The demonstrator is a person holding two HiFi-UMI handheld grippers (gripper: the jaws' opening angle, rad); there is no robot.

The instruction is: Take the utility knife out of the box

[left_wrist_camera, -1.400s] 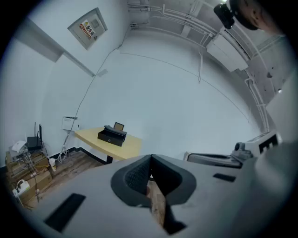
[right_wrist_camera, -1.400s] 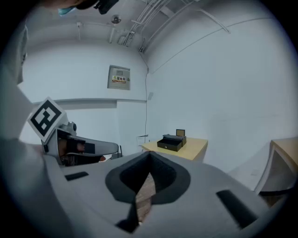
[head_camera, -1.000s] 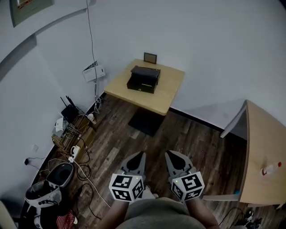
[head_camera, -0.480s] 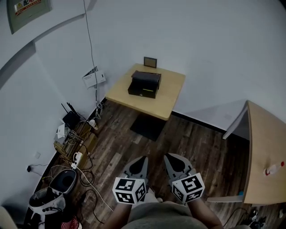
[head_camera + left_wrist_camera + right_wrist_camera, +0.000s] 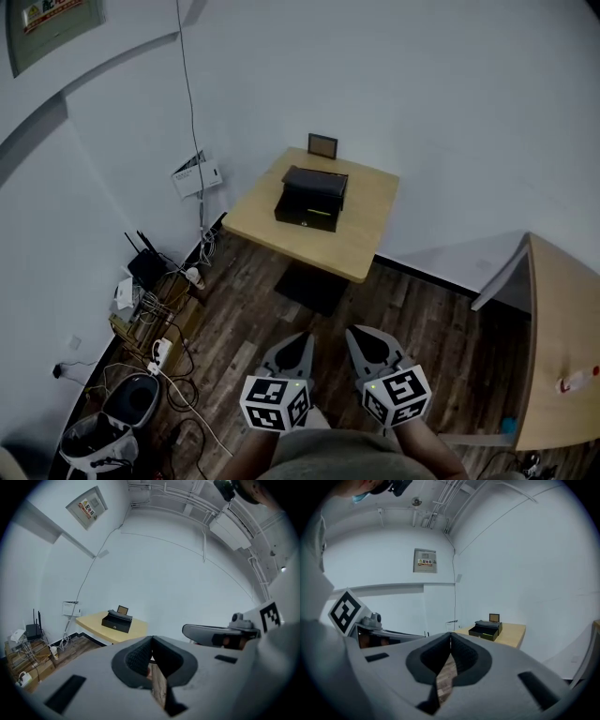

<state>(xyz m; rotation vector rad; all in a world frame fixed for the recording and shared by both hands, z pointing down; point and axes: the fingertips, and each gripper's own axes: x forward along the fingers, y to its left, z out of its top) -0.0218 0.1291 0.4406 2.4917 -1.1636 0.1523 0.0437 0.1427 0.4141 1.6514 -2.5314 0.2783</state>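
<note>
A: The person is closing in. The table (image 5: 370,225) in the upper middle of the head view is sitting lower and looming a touch larger than a second ago, and the black box (image 5: 312,199) on it is sliding down the frame with it.

B: And the grippers are travelling along. The left gripper (image 5: 299,341) and the right gripper (image 5: 360,338) are hanging side by side at the bottom centre, pointing toward that table and well apart from it.

A: Jaws?

B: Both pairs are pressing together, pad on pad, with nothing between them. Only floorboards are showing through the gap below the tips in each gripper view.

A: So what is that meaning for the job?

B: I'm reading it as the approach and nothing more. Nothing is being touched yet. The utility knife isn't showing anywhere. I'm judging it's lying inside the box, whose lid seems to be sitting over the back half, though that's too small to tell.

A: Counting up?

B: Two grippers, one box, one small framed thing (image 5: 322,145) standing just behind it at the table's far edge, and no knives in sight. Two tables: the one carrying the box, and a second table (image 5: 562,309) running along the right edge of the frame.
</note>
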